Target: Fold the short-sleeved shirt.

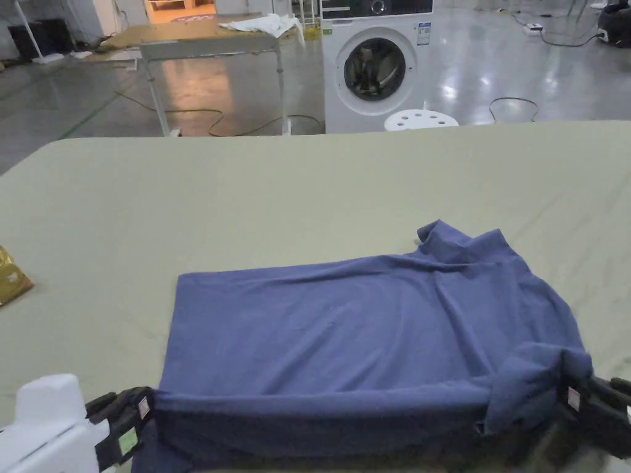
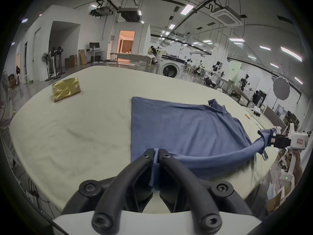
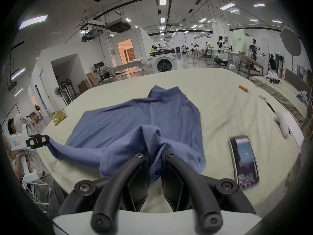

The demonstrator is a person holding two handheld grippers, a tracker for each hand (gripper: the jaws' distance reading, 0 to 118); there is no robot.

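A blue short-sleeved shirt (image 1: 363,326) lies lengthwise across the pale green table (image 1: 246,197), collar at the far right, hem at the left. Its near edge is lifted off the table and stretched between both grippers. My left gripper (image 1: 145,409) is shut on the near hem corner (image 2: 156,155). My right gripper (image 1: 570,397) is shut on the bunched near sleeve and shoulder (image 3: 153,147). In the left gripper view the right gripper (image 2: 271,139) holds the far end of the raised edge; in the right gripper view the left gripper (image 3: 46,139) does the same.
A gold packet (image 1: 9,283) lies at the table's left edge. A phone (image 3: 243,160), an orange marker (image 3: 243,88) and white items (image 3: 282,124) lie on the right side. A washing machine (image 1: 376,64) and stool (image 1: 421,119) stand beyond the far edge.
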